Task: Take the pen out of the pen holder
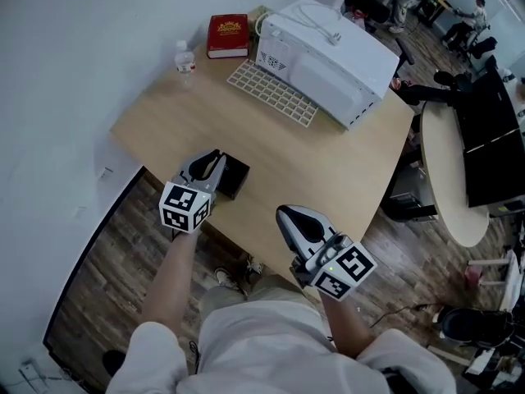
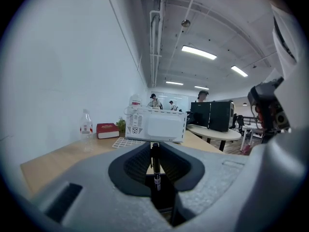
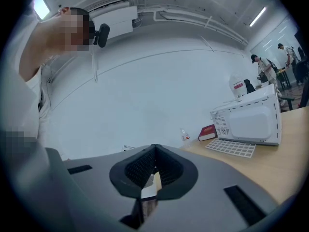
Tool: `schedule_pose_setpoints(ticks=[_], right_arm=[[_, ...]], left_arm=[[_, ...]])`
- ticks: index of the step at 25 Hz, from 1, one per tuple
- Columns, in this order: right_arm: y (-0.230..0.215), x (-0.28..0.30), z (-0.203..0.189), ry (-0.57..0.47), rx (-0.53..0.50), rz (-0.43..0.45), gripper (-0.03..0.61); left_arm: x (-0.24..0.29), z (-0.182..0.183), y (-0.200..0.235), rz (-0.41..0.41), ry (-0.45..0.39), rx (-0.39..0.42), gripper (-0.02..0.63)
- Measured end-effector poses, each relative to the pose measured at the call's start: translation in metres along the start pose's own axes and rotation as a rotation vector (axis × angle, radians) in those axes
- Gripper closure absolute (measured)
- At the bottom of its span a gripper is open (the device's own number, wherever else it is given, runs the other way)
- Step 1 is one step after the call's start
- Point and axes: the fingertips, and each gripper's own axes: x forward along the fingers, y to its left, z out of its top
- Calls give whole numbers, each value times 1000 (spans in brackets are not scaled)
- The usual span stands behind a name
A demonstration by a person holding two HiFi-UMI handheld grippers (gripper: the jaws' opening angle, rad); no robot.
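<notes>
A thin black pen (image 2: 155, 164) stands upright between the jaws of my left gripper (image 2: 155, 151), which is shut on it. In the head view my left gripper (image 1: 215, 162) hangs over the near left part of the wooden table (image 1: 328, 171), right beside the black box-shaped pen holder (image 1: 235, 177); there the gripper hides the pen. My right gripper (image 1: 286, 213) hovers at the table's front edge, to the right of the holder and apart from it. Seen from its own camera, the right gripper (image 3: 154, 148) has its jaw tips together with nothing between them.
At the back of the table stand a white microwave (image 1: 328, 60), a white keyboard (image 1: 272, 93), a red book (image 1: 228, 35) and a water bottle (image 1: 185, 58). A round table (image 1: 447, 171) with dark monitors stands to the right. People are far off in the room.
</notes>
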Motion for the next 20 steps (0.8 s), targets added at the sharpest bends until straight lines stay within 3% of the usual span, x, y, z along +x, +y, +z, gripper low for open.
schedule_pose_setpoints(ticks=[3, 7, 20], right_arm=[[9, 1, 15, -39, 14, 37, 577], [18, 7, 28, -46, -45, 59, 577], [22, 18, 48, -61, -176, 48, 577]], left_arm=[[-11, 16, 0, 28, -44, -12, 549], [-28, 41, 4, 65, -92, 0, 549], [-121, 122, 18, 188, -235, 83, 549]])
